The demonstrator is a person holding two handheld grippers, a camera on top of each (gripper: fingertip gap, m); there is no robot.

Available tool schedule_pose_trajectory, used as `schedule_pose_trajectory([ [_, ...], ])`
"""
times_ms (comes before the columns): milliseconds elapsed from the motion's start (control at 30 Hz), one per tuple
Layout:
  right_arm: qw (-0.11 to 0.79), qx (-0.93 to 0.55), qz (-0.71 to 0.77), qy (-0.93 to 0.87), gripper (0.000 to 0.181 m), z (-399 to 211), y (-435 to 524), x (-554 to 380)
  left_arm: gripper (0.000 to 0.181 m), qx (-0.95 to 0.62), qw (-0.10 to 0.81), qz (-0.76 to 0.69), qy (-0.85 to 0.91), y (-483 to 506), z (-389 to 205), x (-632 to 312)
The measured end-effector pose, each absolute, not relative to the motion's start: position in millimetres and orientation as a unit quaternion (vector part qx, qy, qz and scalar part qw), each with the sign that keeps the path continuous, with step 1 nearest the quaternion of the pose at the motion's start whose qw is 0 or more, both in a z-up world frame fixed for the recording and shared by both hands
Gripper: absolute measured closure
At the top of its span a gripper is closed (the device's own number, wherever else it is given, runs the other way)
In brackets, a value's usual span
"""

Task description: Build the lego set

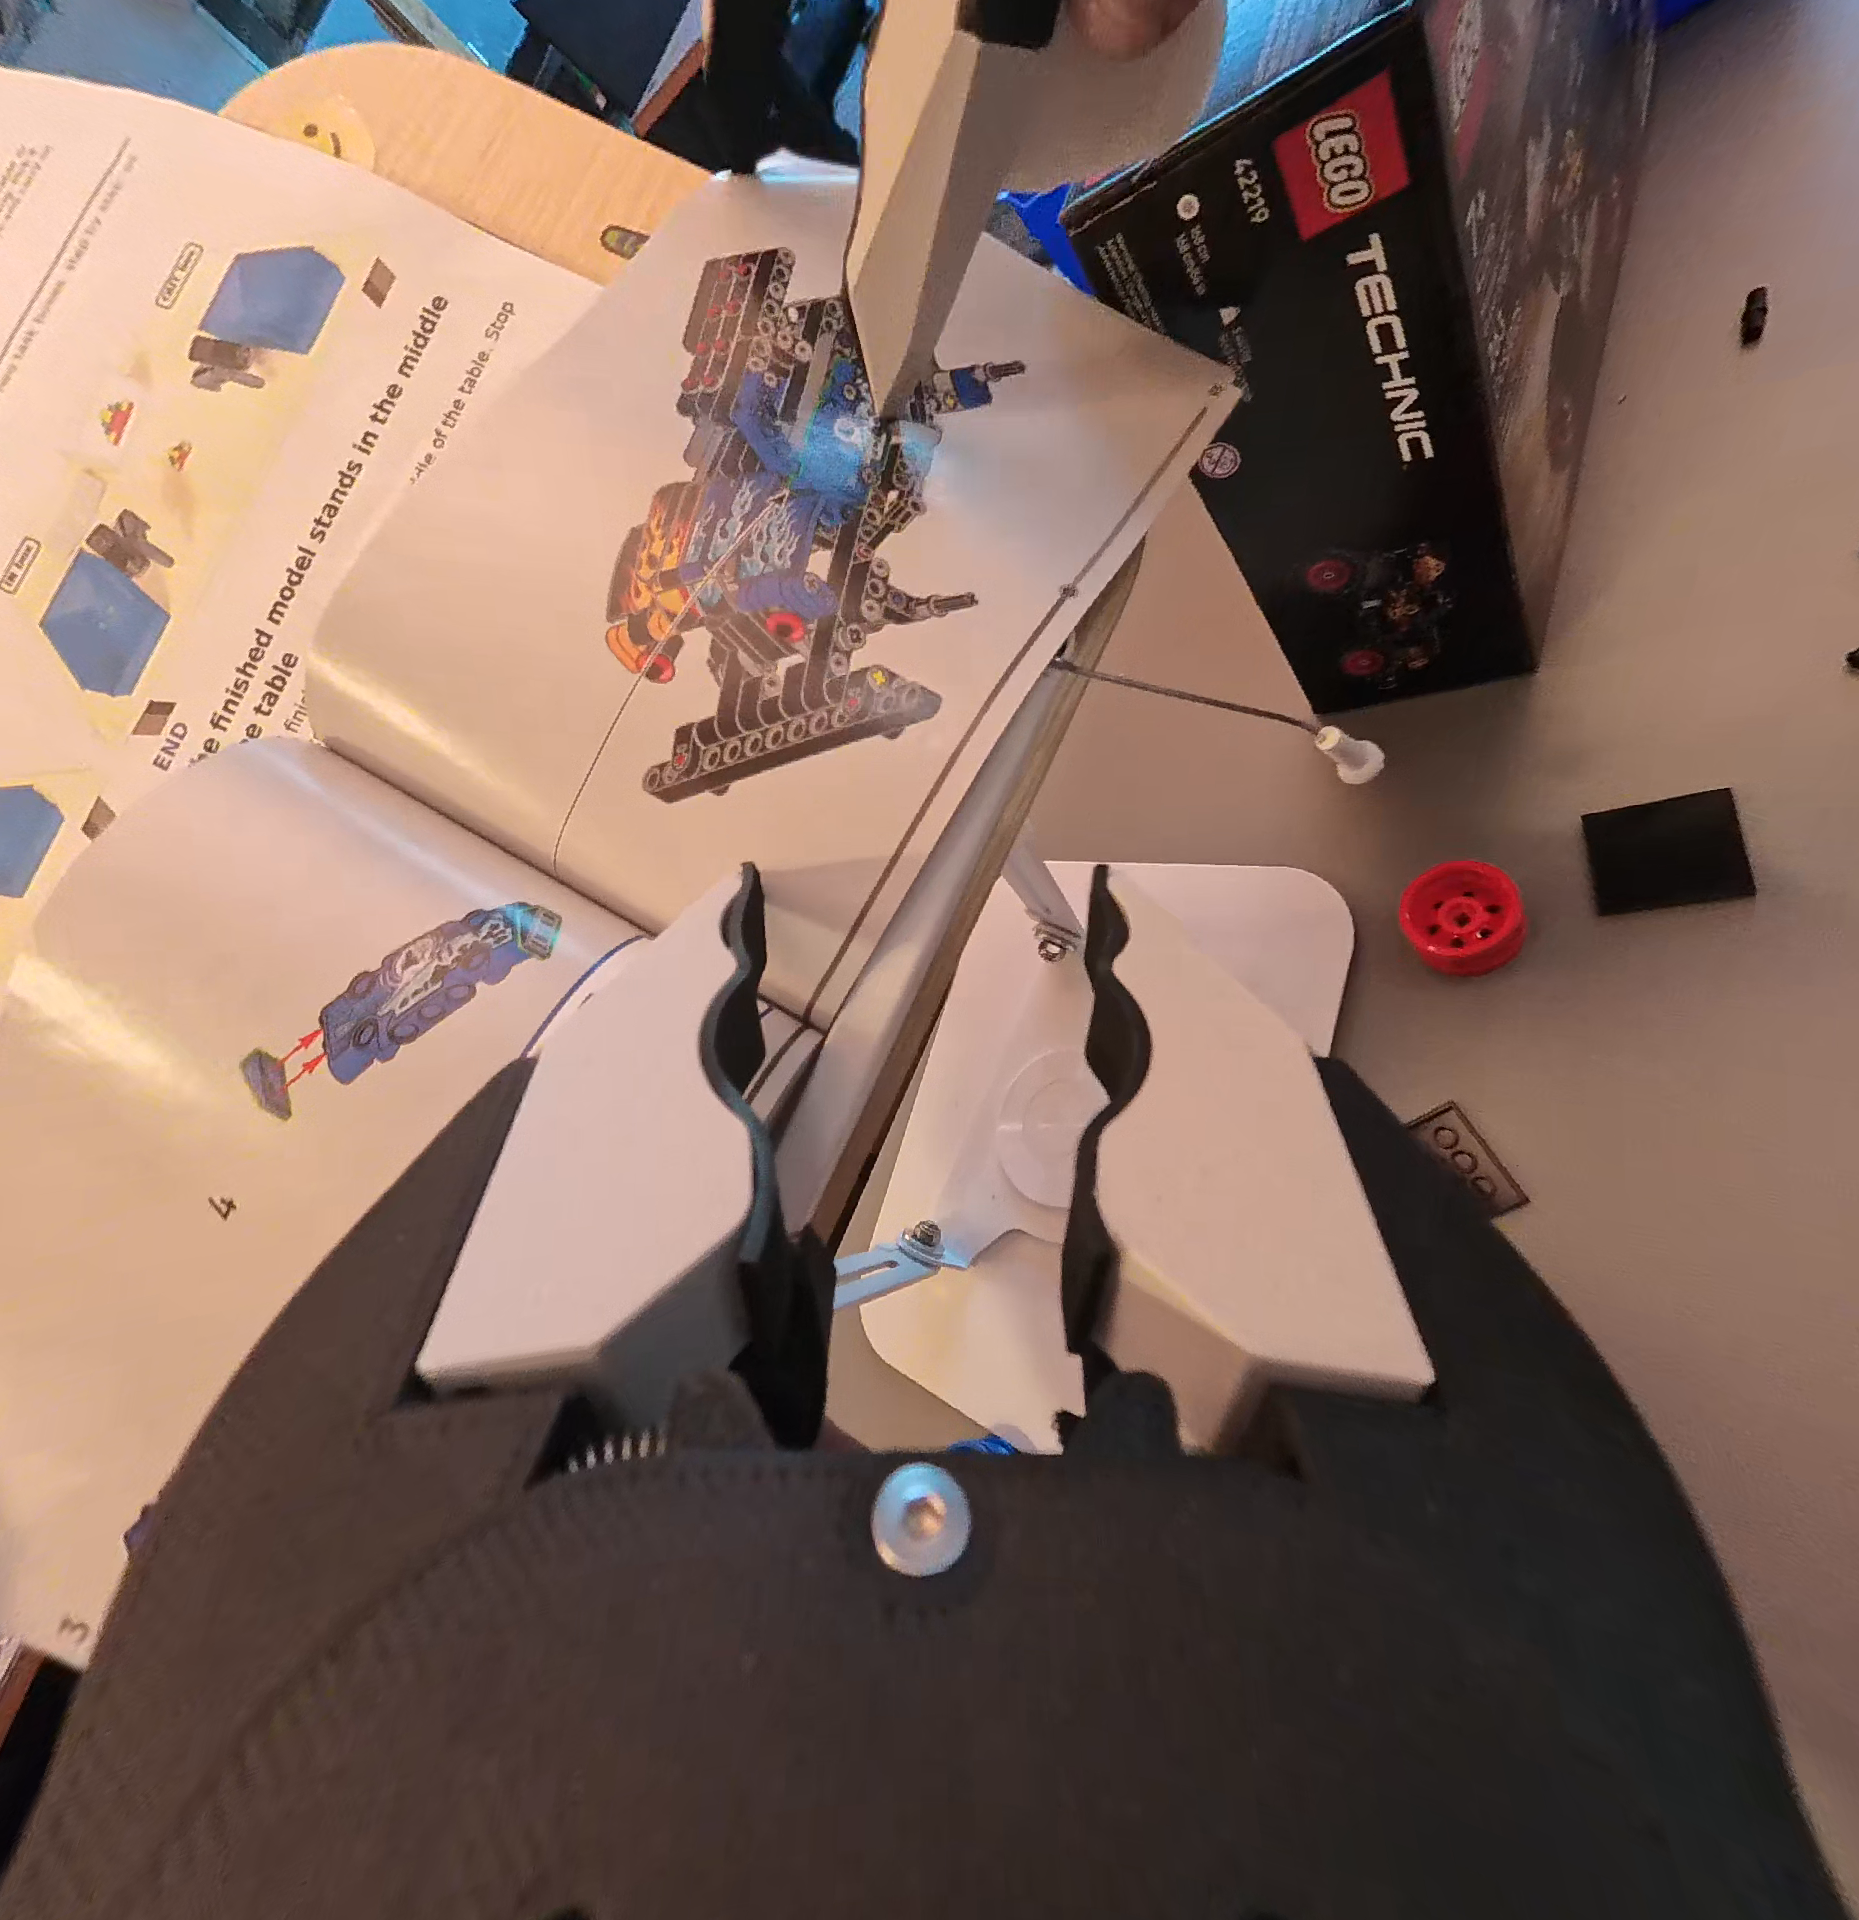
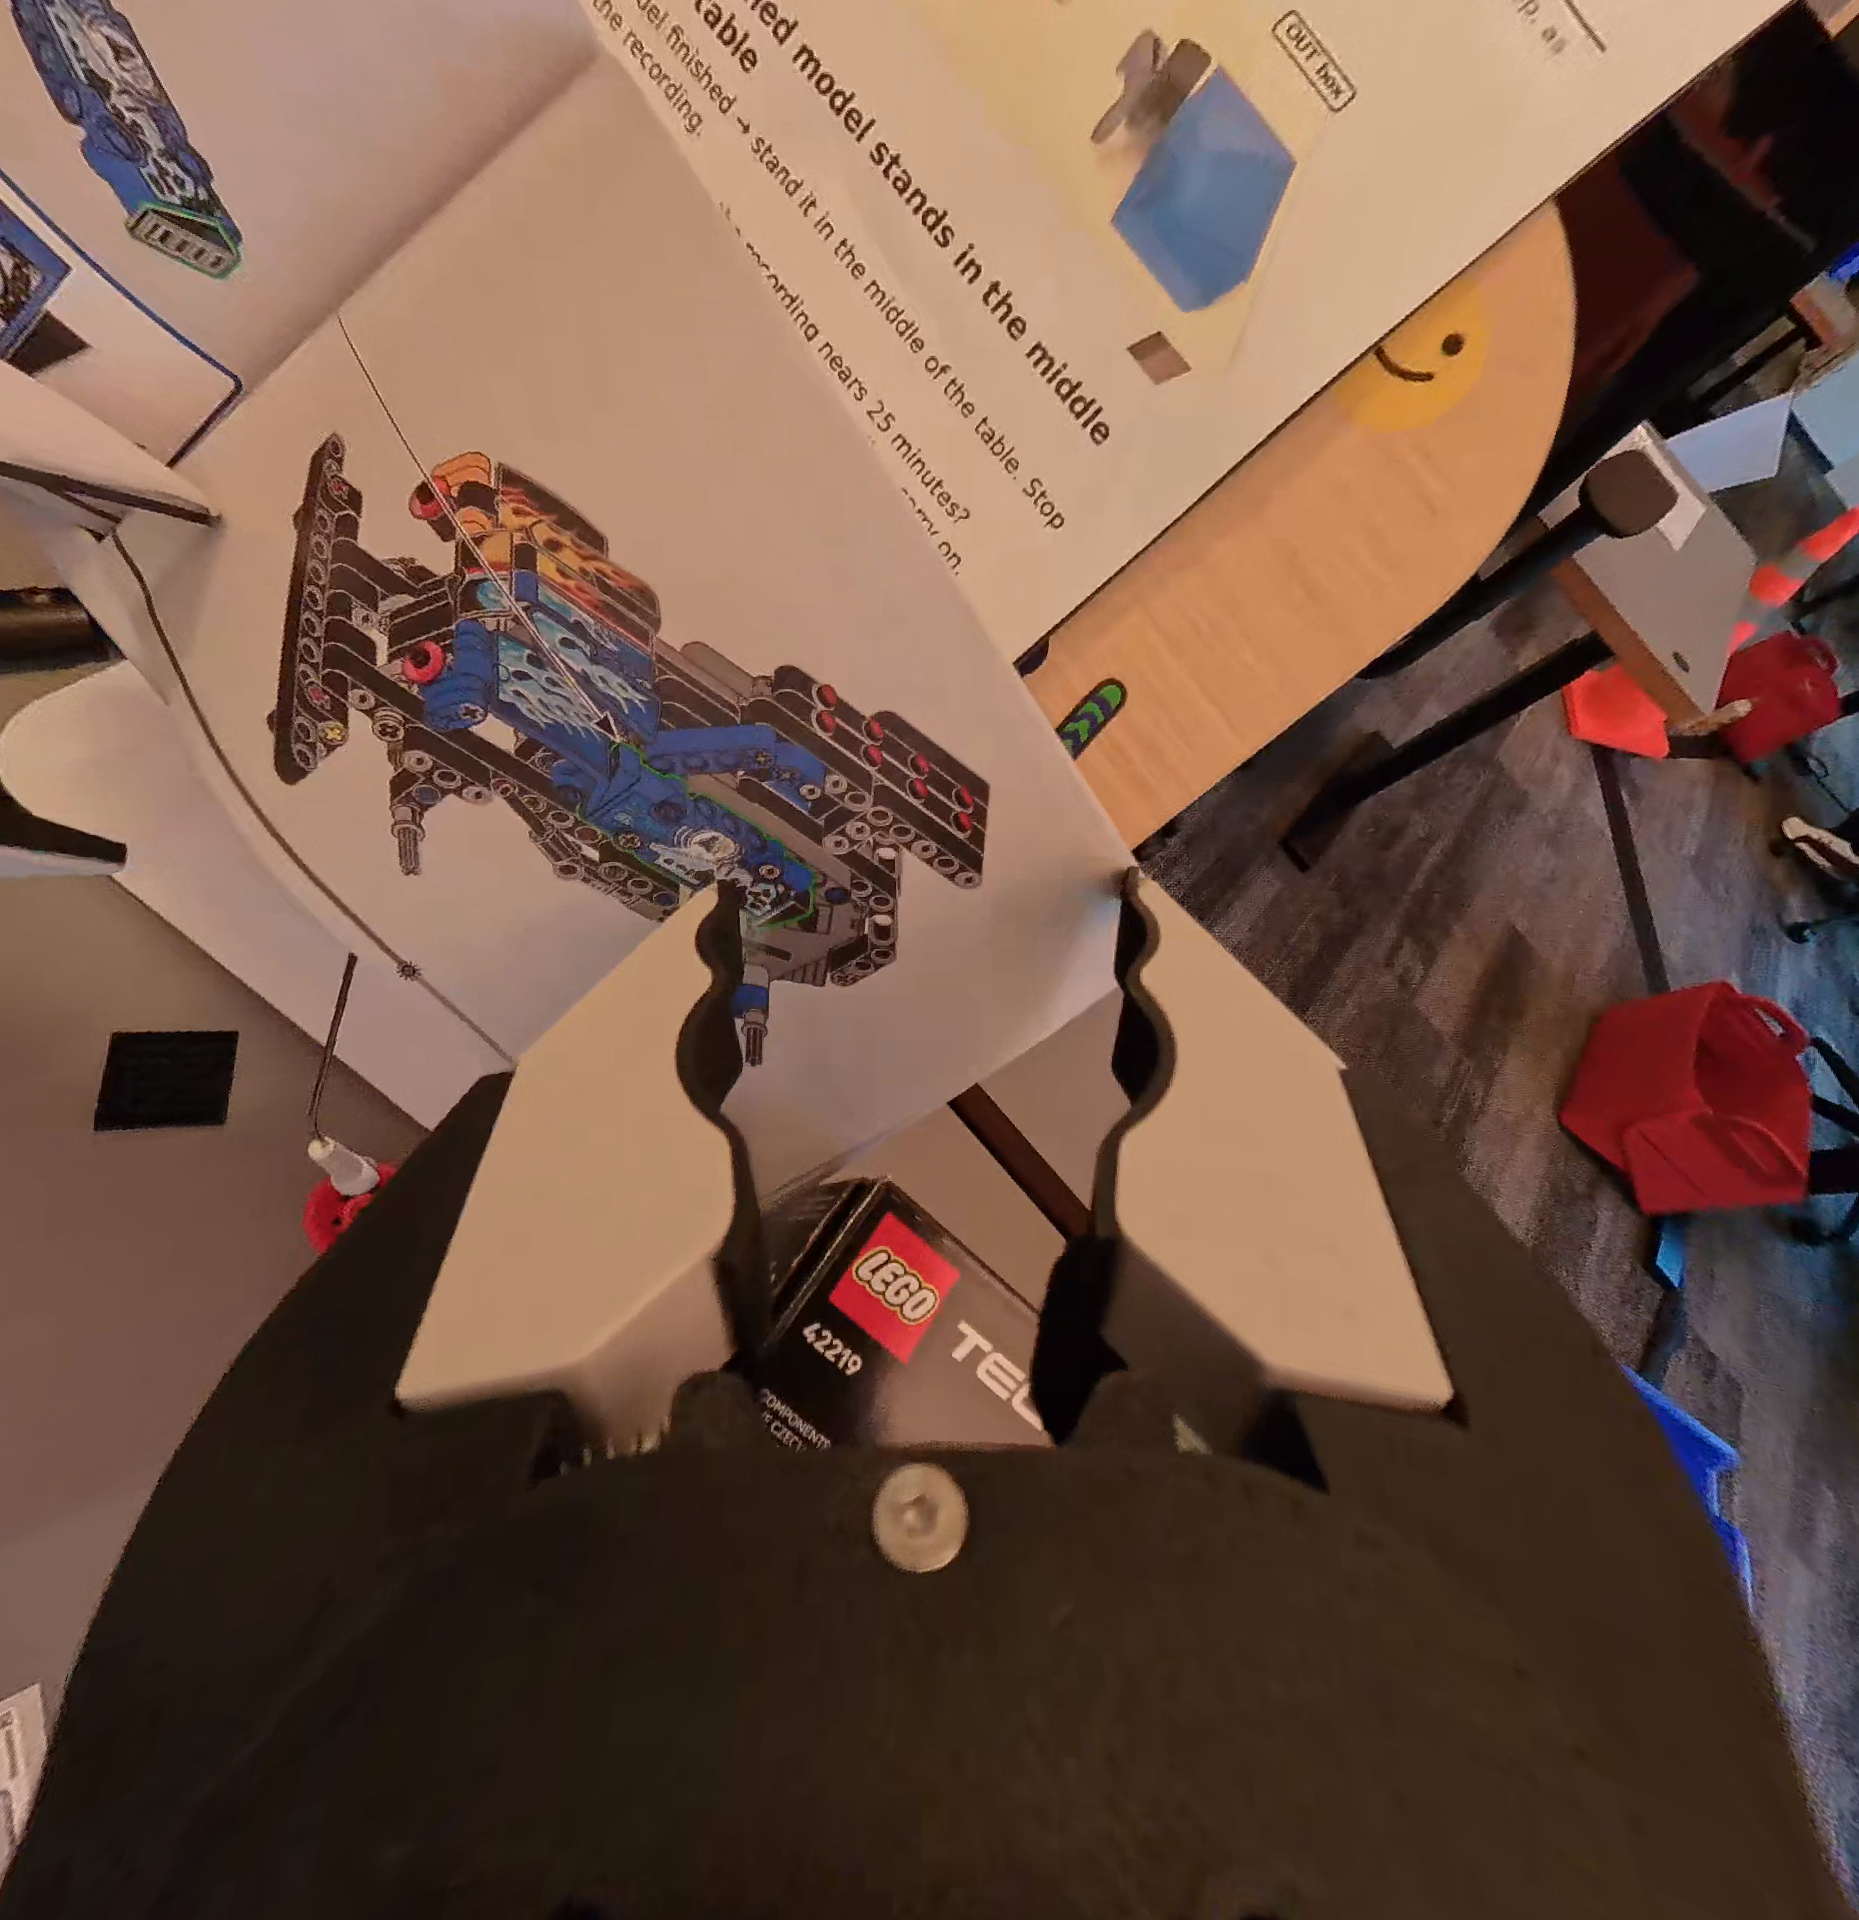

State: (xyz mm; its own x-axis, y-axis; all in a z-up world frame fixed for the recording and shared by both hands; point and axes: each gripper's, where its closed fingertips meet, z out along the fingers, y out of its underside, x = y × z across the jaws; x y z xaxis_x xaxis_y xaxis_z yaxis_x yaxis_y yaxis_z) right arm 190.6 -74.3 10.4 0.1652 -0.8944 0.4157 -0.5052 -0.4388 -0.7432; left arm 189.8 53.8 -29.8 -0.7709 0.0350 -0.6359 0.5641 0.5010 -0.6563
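Observation:
The open instruction booklet [image 1: 551, 644] rests on a white stand [image 1: 1195, 966]; its lifted page shows the finished blue and black model. My left gripper [image 1: 920, 914] is open, with the lifted page's edge and the stand's rod running between its jaws. My right gripper [image 2: 925, 914] is open at that same page [image 2: 613, 499], one fingertip [image 2: 719, 914] touching the picture near the page's corner. In the left wrist view a right finger [image 1: 909, 239] comes down from the top onto the picture. A red wheel hub [image 1: 1462, 916] lies on the grey table.
The black set box [image 1: 1403, 416] stands behind the stand, also under my right gripper [image 2: 904, 1299]. A black square pad [image 1: 1668, 850], a dark plate [image 1: 1470, 1164] and small black pins [image 1: 1754, 312] lie on the table. Red bins [image 2: 1694, 1101] stand on the floor beyond the table edge. From the left gripper's tips to the red wheel hub [image 1: 1462, 916] is close to 15 cm.

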Motion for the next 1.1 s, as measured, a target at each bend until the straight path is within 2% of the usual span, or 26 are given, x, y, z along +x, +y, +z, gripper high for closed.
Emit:
schedule_pose_trajectory([
  [67,0.223,-0.73,-0.43,0.481,0.111,11,-75,190,0.121,0.183,0.286,-0.464,0.818,54,-30,190],
  [167,0.216,-0.727,-0.442,0.48,0.133,15,-79,189,0.121,0.184,0.288,-0.464,0.818,54,-30,190],
  [300,0.203,-0.728,-0.453,0.473,0.14,13,-80,189,0.12,0.184,0.289,-0.463,0.817,53,-31,190],
  [367,0.205,-0.737,-0.445,0.466,0.159,11,-75,188,0.12,0.184,0.289,-0.463,0.817,53,-31,190],
  [500,0.21,-0.741,-0.449,0.453,0.174,13,-70,188,0.12,0.184,0.288,-0.465,0.817,53,-31,190],
  [700,0.231,-0.768,-0.418,0.428,0.177,23,-52,178,0.122,0.183,0.288,-0.468,0.815,53,-29,190],
  [833,0.283,-0.783,-0.367,0.415,0.178,40,-33,167,0.121,0.182,0.288,-0.469,0.815,52,-29,190],
  [1100,0.344,-0.81,-0.274,0.388,0.177,71,2,150,0.11,0.18,0.291,-0.476,0.81,49,-26,187],
])
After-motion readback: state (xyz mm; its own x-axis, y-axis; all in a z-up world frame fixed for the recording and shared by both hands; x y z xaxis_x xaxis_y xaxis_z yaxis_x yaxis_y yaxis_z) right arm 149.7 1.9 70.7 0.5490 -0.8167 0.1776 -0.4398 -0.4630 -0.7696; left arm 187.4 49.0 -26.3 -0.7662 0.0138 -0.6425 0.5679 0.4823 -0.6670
